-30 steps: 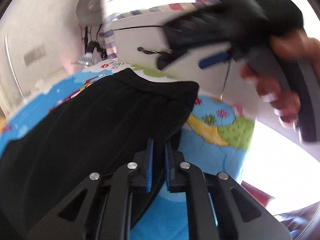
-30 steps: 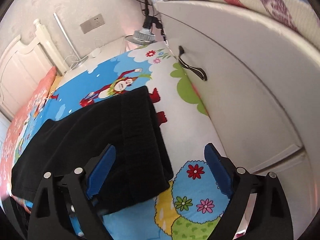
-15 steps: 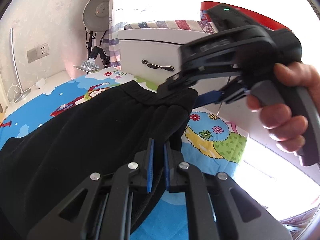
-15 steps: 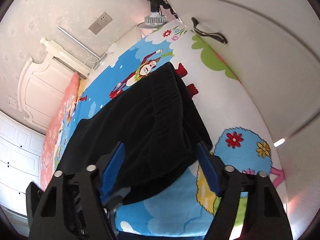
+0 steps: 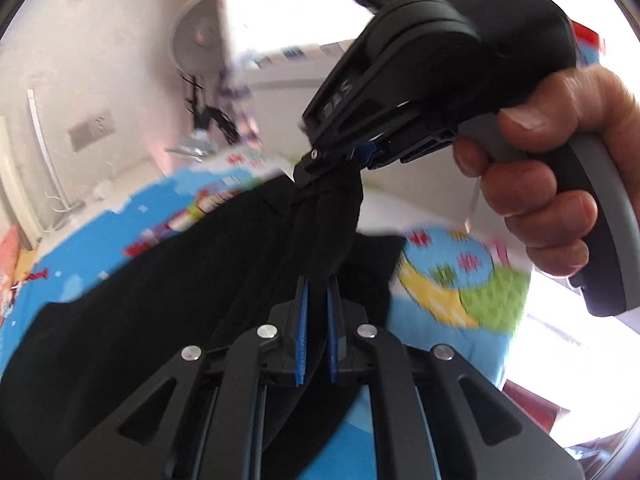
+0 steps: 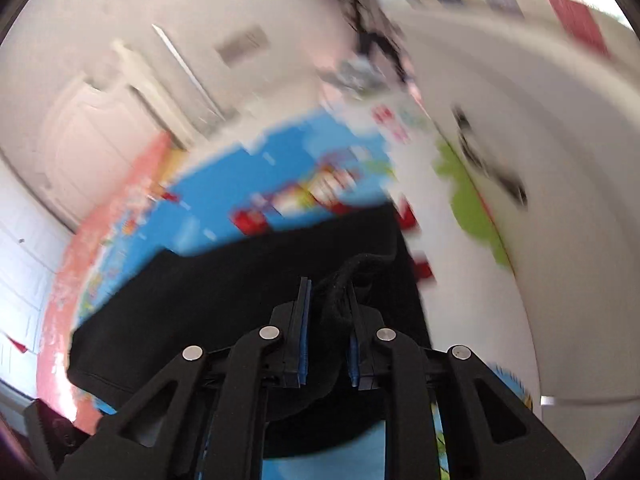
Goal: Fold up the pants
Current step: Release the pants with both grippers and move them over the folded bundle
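Note:
Black pants (image 5: 120, 340) lie across a bright cartoon-print bedsheet (image 5: 452, 280). My left gripper (image 5: 316, 292) is shut on the waistband edge of the pants. In the left wrist view my right gripper (image 5: 352, 160), held in a hand, is shut on the far waistband corner, and the cloth hangs lifted between the two. In the right wrist view the right gripper (image 6: 326, 292) has a bunch of black waistband (image 6: 340, 292) between its blue pads, and the rest of the pants (image 6: 224, 292) lies flat on the sheet (image 6: 248, 184).
A white cabinet (image 6: 540, 160) with a dark handle stands close along the right side of the bed. A white headboard (image 6: 80, 136) and a wall socket (image 6: 240, 46) are at the far left. A lamp (image 5: 200, 40) stands behind the bed.
The right gripper has closed on the waistband corner it was open over. Both grippers have lifted the waistband off the sheet. Both views are blurred by motion.

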`<state>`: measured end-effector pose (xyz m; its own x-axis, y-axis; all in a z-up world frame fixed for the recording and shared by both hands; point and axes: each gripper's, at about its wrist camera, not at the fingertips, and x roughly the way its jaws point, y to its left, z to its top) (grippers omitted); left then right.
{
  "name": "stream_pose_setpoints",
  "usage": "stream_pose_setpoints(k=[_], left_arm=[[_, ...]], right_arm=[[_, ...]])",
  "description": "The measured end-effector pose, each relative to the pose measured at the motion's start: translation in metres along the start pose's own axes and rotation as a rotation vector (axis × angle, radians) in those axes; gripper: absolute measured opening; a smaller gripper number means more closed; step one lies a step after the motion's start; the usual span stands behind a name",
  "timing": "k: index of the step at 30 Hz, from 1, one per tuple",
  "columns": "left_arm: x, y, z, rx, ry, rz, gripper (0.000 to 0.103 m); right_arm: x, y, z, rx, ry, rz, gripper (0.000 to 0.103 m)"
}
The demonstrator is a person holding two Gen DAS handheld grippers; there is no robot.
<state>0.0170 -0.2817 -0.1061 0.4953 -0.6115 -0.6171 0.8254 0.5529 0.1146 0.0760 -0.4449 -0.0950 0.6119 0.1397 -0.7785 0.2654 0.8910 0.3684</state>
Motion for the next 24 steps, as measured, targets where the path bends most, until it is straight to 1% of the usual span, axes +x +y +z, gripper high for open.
stream_pose_setpoints(k=[1, 2, 4, 6, 7, 9, 11, 13, 14, 15, 17, 18, 20, 21, 22, 23, 24], left_arm=[[0.008, -0.008, -0.008, 0.022, 0.027, -0.006, 0.008], [0.012, -0.011, -0.012, 0.027, 0.041, -0.007, 0.009], [0.016, -0.016, -0.016, 0.029, 0.049, -0.005, 0.013], [0.016, -0.018, -0.015, 0.023, 0.056, -0.027, 0.027], [0.015, -0.017, -0.013, 0.006, 0.061, -0.059, 0.04], [0.01, -0.012, -0.011, -0.047, 0.058, -0.103, 0.041], [-0.004, 0.004, -0.009, -0.149, 0.038, -0.171, 0.041], [-0.024, 0.021, -0.01, -0.237, 0.001, -0.186, 0.041], [-0.034, 0.031, -0.012, -0.268, -0.014, -0.182, 0.039], [-0.046, 0.043, -0.018, -0.305, -0.031, -0.157, 0.039], [-0.063, 0.063, -0.03, -0.364, -0.041, -0.105, 0.033], [-0.071, 0.075, -0.038, -0.401, -0.045, -0.07, 0.033], [-0.088, 0.105, -0.058, -0.49, -0.051, 0.013, 0.029], [-0.096, 0.124, -0.073, -0.541, -0.05, 0.071, 0.028], [-0.102, 0.136, -0.085, -0.581, -0.043, 0.104, 0.027], [-0.106, 0.153, -0.099, -0.629, -0.027, 0.134, 0.026], [-0.106, 0.169, -0.105, -0.663, -0.019, 0.158, 0.024]], right_arm=[[0.004, -0.01, -0.008, 0.013, 0.011, -0.011, 0.019], [0.004, -0.016, -0.012, 0.026, 0.013, -0.003, 0.019], [0.003, -0.024, -0.02, 0.034, 0.006, -0.014, 0.019], [0.001, -0.022, -0.028, 0.009, -0.015, -0.054, 0.019], [0.001, -0.021, -0.03, 0.002, -0.023, -0.069, 0.019], [0.002, -0.02, -0.033, -0.016, -0.037, -0.113, 0.02], [0.004, -0.016, -0.033, -0.051, -0.047, -0.175, 0.021], [0.005, -0.007, -0.036, -0.106, -0.066, -0.254, 0.022], [0.005, -0.005, -0.038, -0.121, -0.075, -0.285, 0.022], [0.003, -0.002, -0.039, -0.135, -0.09, -0.32, 0.023], [0.0, 0.001, -0.042, -0.143, -0.114, -0.379, 0.023], [-0.007, 0.005, -0.043, -0.142, -0.141, -0.425, 0.025], [-0.02, 0.015, -0.046, -0.144, -0.191, -0.476, 0.026], [-0.029, 0.023, -0.048, -0.151, -0.226, -0.493, 0.033], [-0.034, 0.03, -0.049, -0.159, -0.246, -0.481, 0.046], [-0.038, 0.039, -0.048, -0.169, -0.268, -0.466, 0.076], [-0.041, 0.052, -0.048, -0.202, -0.297, -0.416, 0.091]])
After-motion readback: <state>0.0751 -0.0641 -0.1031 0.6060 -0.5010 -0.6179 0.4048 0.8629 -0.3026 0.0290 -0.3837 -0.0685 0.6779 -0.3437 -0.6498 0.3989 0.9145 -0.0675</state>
